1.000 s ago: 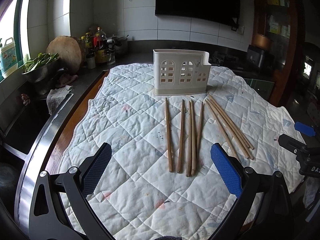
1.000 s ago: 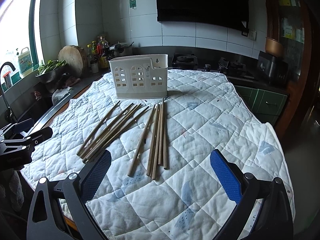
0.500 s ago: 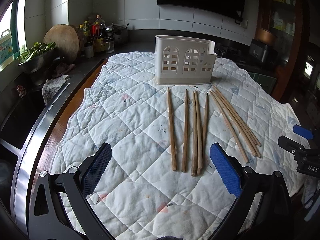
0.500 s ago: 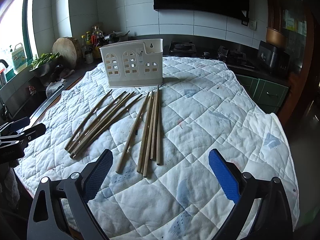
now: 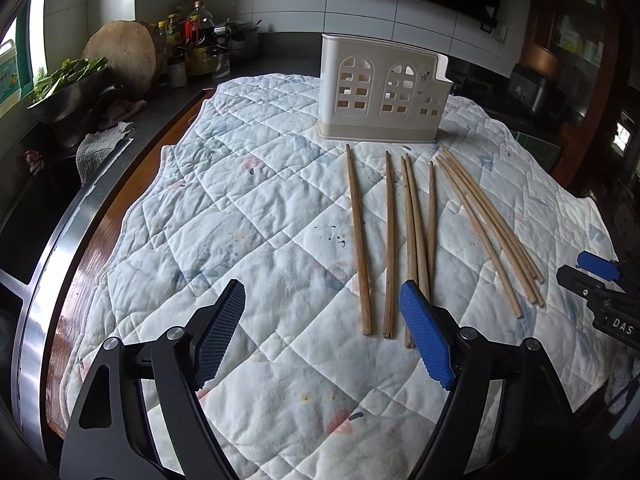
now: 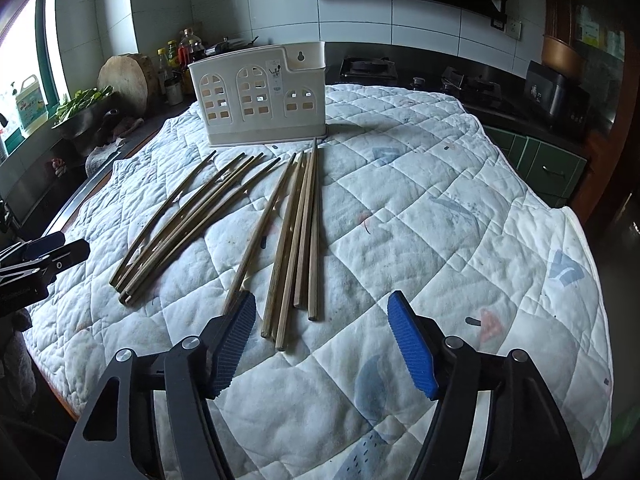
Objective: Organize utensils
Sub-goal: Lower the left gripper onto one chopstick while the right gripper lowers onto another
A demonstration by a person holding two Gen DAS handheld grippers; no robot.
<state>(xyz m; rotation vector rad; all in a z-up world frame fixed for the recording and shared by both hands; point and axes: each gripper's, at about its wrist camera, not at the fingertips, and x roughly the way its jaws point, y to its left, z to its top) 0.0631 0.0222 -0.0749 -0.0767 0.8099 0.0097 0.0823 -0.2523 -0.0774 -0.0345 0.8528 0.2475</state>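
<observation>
Left wrist view: chopsticks [image 5: 390, 240] lie flat on the quilt [image 5: 240, 220], long axes toward the white holder [image 5: 380, 92] behind them. Left gripper [image 5: 322, 332] jaws closing, nothing between.

Right wrist view: chopsticks [image 6: 296, 236] fan toward the holder [image 6: 260, 96]. Right gripper [image 6: 320, 344] jaws closing, empty.

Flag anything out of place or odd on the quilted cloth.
All the chopsticks lie loose on the stained quilted cloth in two untidy fans, none in the white holder, which stands upright. Nothing is spilled or visibly broken.

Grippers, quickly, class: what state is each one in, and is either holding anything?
Left gripper: jaws closing, nothing between the pads, holding nothing.
Right gripper: jaws closing, empty; chopsticks lie just ahead.
</observation>
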